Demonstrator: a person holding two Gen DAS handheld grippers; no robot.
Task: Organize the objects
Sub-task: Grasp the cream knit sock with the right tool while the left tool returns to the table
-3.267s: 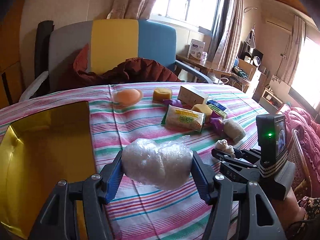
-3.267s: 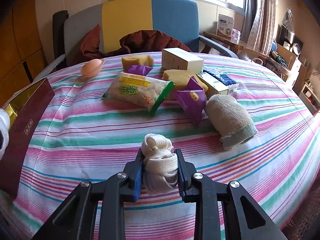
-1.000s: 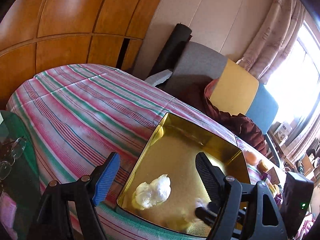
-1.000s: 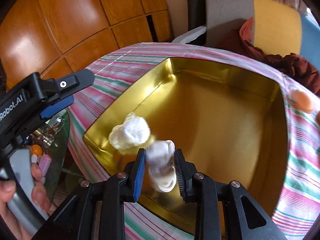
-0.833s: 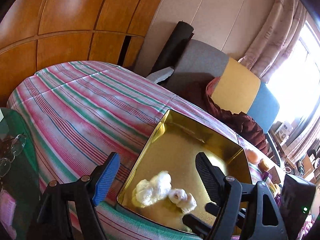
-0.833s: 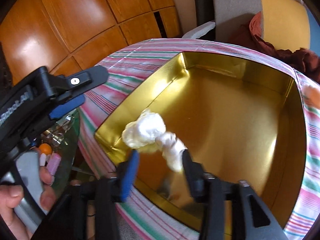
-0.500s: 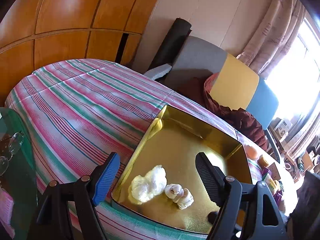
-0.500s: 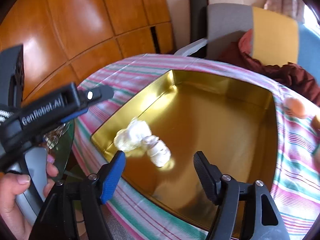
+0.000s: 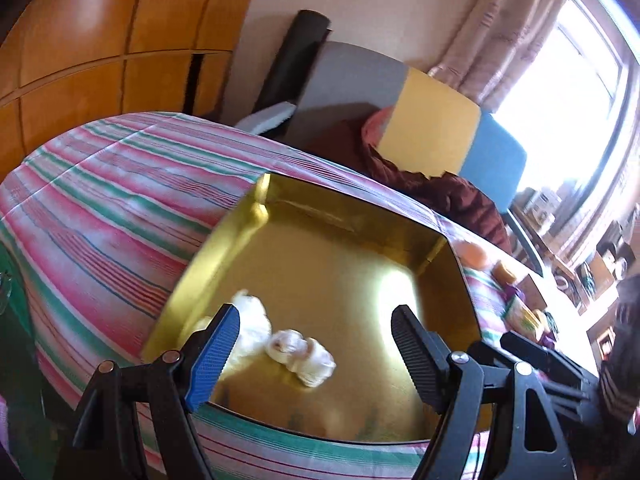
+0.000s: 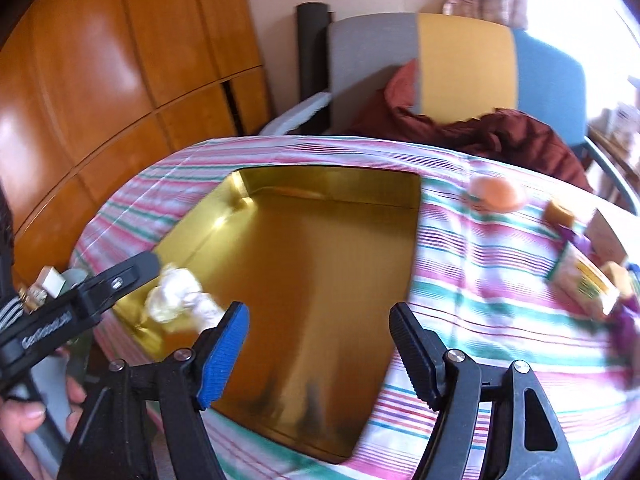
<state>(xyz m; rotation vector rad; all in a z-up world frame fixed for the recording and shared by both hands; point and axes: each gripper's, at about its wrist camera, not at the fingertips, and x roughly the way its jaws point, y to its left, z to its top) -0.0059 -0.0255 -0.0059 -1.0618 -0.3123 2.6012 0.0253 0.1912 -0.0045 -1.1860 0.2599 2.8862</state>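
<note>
since both jaws are standing spread and empty, left gripper (image 9: 316, 354) and right gripper (image 10: 320, 344) are hovering over the gold tray (image 10: 328, 188). the white bundle (image 9: 250, 326) and rolled sock (image 9: 304, 354) are lying touching in its near-left corner, leaving bare floor for the snacks (image 10: 584, 280) waiting on the striped cloth (image 10: 500, 280).

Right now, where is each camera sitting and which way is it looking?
Left wrist: rides the left hand-held gripper, looking down into the gold box; its open fingers show.
Right wrist: rides the right hand-held gripper, looking down at the gold box and snacks; its open fingers, the other gripper and a hand show.
Both see: the box, white bundles, striped cloth, chair.
</note>
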